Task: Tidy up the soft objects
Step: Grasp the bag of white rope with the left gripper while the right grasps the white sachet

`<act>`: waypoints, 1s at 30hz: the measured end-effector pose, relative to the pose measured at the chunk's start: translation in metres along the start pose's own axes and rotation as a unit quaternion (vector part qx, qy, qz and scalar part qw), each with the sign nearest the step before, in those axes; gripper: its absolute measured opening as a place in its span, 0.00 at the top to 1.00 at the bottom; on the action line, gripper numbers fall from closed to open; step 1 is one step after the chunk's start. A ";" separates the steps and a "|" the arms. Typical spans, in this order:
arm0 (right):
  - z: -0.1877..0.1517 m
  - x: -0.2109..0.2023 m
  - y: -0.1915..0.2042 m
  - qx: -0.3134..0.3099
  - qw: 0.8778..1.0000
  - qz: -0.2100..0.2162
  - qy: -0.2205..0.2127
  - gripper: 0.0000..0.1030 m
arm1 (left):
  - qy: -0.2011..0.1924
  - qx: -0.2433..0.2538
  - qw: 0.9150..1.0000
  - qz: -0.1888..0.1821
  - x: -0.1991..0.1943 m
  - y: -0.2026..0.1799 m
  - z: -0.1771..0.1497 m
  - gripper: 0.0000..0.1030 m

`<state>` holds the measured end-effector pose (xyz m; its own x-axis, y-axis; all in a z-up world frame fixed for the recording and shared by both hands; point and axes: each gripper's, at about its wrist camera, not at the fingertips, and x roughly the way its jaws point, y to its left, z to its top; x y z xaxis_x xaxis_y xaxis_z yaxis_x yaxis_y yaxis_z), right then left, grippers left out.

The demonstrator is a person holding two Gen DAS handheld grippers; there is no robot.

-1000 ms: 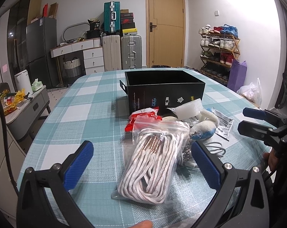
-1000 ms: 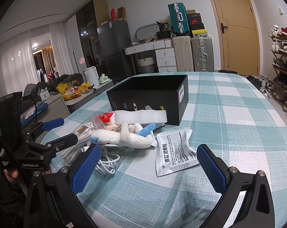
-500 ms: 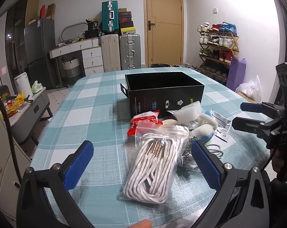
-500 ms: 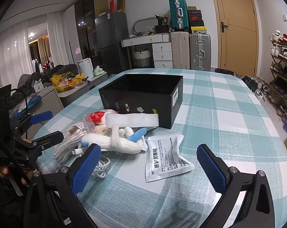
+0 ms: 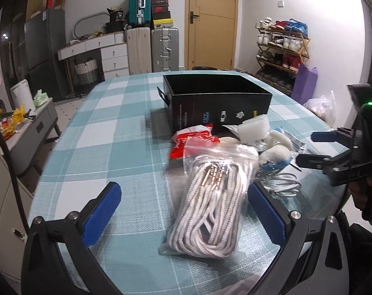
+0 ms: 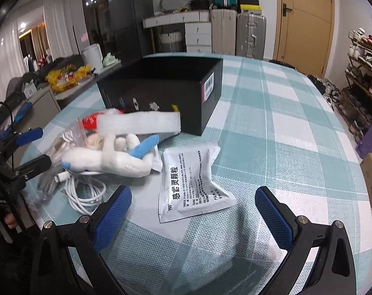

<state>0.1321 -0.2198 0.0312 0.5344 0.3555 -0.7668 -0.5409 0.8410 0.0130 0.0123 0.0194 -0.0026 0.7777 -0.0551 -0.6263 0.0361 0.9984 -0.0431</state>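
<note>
An open black box (image 5: 217, 98) (image 6: 166, 91) stands on the checked tablecloth. In front of it lie a clear bag of white rope (image 5: 213, 201), a red packet (image 5: 190, 140), a white foam strip (image 6: 139, 123), a white and blue plush toy (image 6: 107, 157), a white cable (image 6: 85, 194) and a white sachet (image 6: 190, 182). My left gripper (image 5: 183, 211) is open, just short of the rope bag. My right gripper (image 6: 193, 211) is open, just short of the sachet. Each gripper shows at the edge of the other's view.
The teal and white checked table (image 5: 107, 147) ends at a rounded front edge. Suitcases (image 5: 151, 46), a white drawer unit (image 5: 104, 54), a wooden door (image 5: 210, 19) and a shoe rack (image 5: 281, 44) stand behind the table. A low grey cabinet (image 5: 26, 127) stands to the left.
Both grippers have drawn back and risen a little, so the pile sits lower and nearer the fingers. The right gripper has swung left towards the sachet. No object has moved.
</note>
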 end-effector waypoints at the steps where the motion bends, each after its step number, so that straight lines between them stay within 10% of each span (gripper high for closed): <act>1: 0.001 0.003 0.000 -0.002 1.000 -0.002 0.005 0.00 | 0.002 0.002 1.000 -0.002 0.000 0.000 0.000 0.00; 15: 0.012 0.024 -0.001 -0.018 0.999 -0.006 0.045 0.15 | 0.042 0.018 0.999 -0.022 0.014 -0.007 -0.008 0.10; 22: 0.015 0.029 0.002 -0.027 0.998 -0.005 0.049 0.19 | 0.051 0.022 0.997 -0.047 0.015 -0.011 -0.011 0.46; 30: 0.013 0.024 0.003 -0.035 0.998 0.007 0.047 0.36 | 0.044 0.027 0.997 -0.050 0.009 -0.014 -0.010 0.59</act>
<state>0.1520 -0.2030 0.0208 0.4655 0.3245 -0.8234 -0.5941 0.8042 -0.0190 0.0125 0.0045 -0.0157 0.7108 -0.1529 -0.6866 0.1470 0.9868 -0.0676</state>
